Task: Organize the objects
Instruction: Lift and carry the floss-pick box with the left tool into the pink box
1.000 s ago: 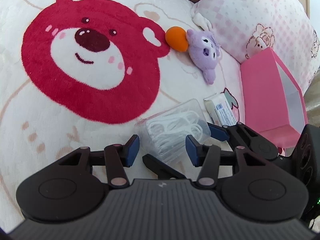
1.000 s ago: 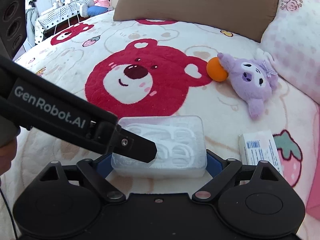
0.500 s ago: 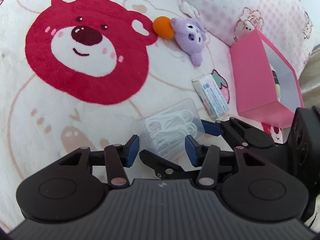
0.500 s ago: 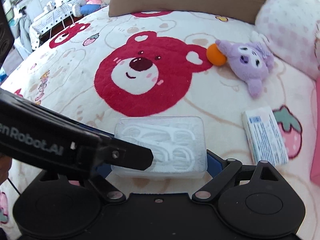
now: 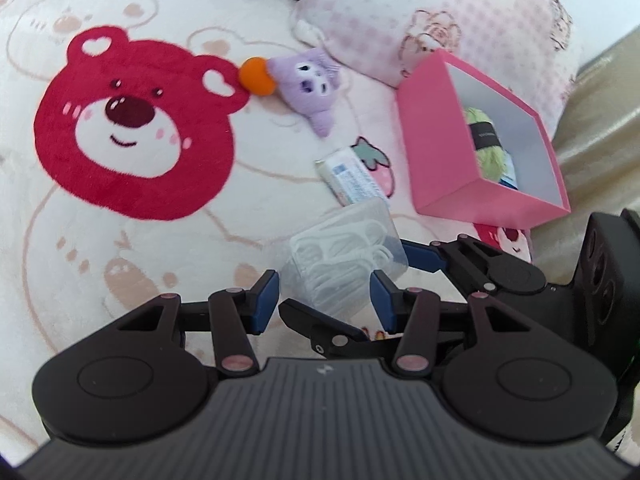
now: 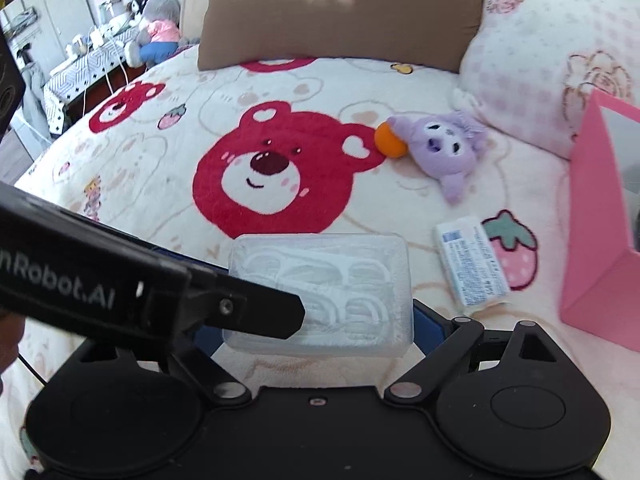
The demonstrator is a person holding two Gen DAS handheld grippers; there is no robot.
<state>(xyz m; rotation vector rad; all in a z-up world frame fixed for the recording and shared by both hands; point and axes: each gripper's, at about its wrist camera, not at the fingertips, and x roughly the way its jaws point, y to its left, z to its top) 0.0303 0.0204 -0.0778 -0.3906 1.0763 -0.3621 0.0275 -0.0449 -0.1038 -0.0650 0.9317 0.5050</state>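
The clear plastic box of floss picks sits between the blue pads of the right gripper, whose fingers are closed on its two short ends and carry it above the bed. In the left wrist view the same box shows just ahead of the left gripper, whose fingers stand part open with nothing between them; one finger of the left gripper crosses in front of the box in the right wrist view. Beyond the box, a small white and blue packet lies on the bedspread beside a printed strawberry. A pink box stands open near the bed's right edge, holding a green ball of yarn. Farther toward the head of the bed, a purple plush toy lies touching an orange ball, next to the big red bear print. A pink checked pillow and a brown cushion lean at the head.
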